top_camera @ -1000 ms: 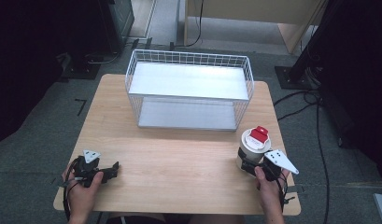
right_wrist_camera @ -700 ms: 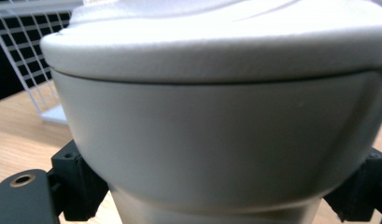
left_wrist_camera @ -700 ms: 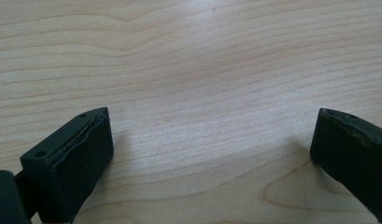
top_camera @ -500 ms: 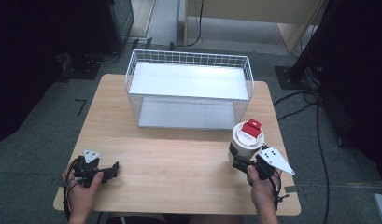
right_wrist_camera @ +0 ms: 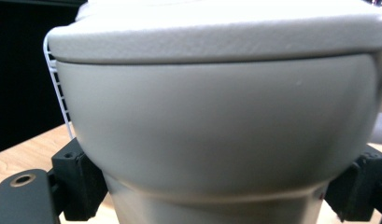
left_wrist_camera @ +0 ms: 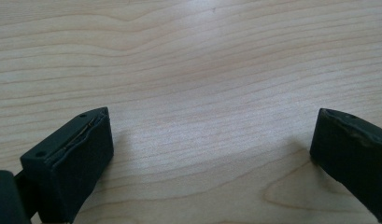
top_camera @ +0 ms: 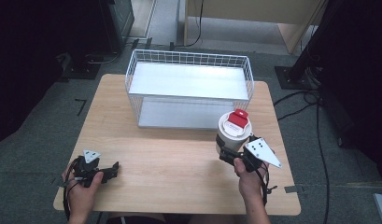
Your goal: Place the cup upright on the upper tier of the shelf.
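We see the cream cylindrical container with a red flip lid (top_camera: 234,131) upright, pinched low between our right gripper (top_camera: 229,151)'s jaws, just in front of the white wire basket (top_camera: 188,88). Our left gripper (top_camera: 109,169) rests spread on the wooden table (top_camera: 174,158), well apart.

Cream lidded container (top_camera: 233,133) with red tab; white wire basket (top_camera: 188,88).

The container is held upright above the table's right part, clamped low on its body between the jaws of the right gripper (top_camera: 228,151), just in front of the basket's right front corner. A red tab (top_camera: 237,120) is seen on its pale lid. The rectangular basket is set empty at the table's far middle.
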Demonstrator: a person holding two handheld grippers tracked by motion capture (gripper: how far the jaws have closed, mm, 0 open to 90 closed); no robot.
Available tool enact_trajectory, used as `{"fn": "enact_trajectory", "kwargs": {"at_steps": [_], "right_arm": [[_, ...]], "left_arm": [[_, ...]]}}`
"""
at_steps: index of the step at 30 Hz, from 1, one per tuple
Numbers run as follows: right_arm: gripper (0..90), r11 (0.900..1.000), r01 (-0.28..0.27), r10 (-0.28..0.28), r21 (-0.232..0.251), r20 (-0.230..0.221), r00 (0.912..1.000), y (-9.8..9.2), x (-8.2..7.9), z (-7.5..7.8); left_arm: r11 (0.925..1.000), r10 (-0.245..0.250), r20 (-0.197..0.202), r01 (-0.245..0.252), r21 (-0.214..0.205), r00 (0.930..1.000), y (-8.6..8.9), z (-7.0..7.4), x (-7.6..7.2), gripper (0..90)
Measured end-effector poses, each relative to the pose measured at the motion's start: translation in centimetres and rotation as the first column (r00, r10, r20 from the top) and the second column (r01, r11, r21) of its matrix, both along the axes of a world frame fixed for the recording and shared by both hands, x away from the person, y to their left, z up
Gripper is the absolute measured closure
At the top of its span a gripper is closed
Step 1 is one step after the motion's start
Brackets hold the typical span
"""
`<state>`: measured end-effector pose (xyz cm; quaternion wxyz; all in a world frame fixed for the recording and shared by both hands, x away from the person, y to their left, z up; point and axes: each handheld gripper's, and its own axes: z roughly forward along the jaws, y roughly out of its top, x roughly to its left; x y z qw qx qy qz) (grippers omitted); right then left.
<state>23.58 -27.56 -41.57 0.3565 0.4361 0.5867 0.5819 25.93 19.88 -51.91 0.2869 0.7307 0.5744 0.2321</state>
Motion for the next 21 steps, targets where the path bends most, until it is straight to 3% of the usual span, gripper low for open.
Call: {"fn": "enact_trajectory", "kwargs": {"at_steps": [15,21], "right_arm": [[11.0,0.9997,-0.022,0.021,0.007,0.071,0.9972,2.6,2.1,3.0],[11.0,0.9996,-0.005,0.003,0.027,0.100,0.9950,3.6,3.1,4.2]], "left_arm": [[1.0000,-0.001,-0.001,0.001,0.001,1.0000,0.0,0.0,0.0,0.0],[1.0000,-0.006,-0.006,0.006,0.005,1.0000,0.1,0.0,0.0,0.0]]}}
